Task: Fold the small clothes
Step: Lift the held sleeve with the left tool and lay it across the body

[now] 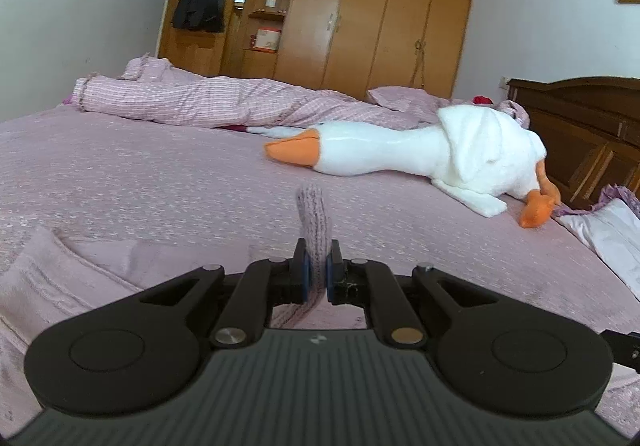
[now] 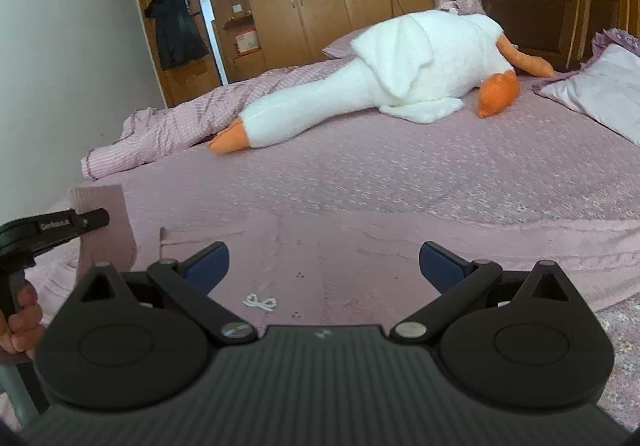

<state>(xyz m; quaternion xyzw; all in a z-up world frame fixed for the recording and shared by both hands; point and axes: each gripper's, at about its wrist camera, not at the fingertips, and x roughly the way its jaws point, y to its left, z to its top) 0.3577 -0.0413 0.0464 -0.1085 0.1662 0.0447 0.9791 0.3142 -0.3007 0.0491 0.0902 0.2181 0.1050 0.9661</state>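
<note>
Knit pink garment (image 2: 304, 258) spread flat on bed (image 2: 400, 173) for folding, one sleeve (image 1: 314, 221) pinched and raised by left gripper (image 1: 316, 278), presumably to fold it across the body, right gripper (image 2: 324, 266) spread wide, empty, hovering over body.

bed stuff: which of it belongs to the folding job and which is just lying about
Part of the job:
- pink knit garment, spread flat on the bed
- its sleeve, clamped in the left gripper
- right gripper, open above the garment

Just lying about:
- plush goose
- crumpled quilt
- pillow
</note>
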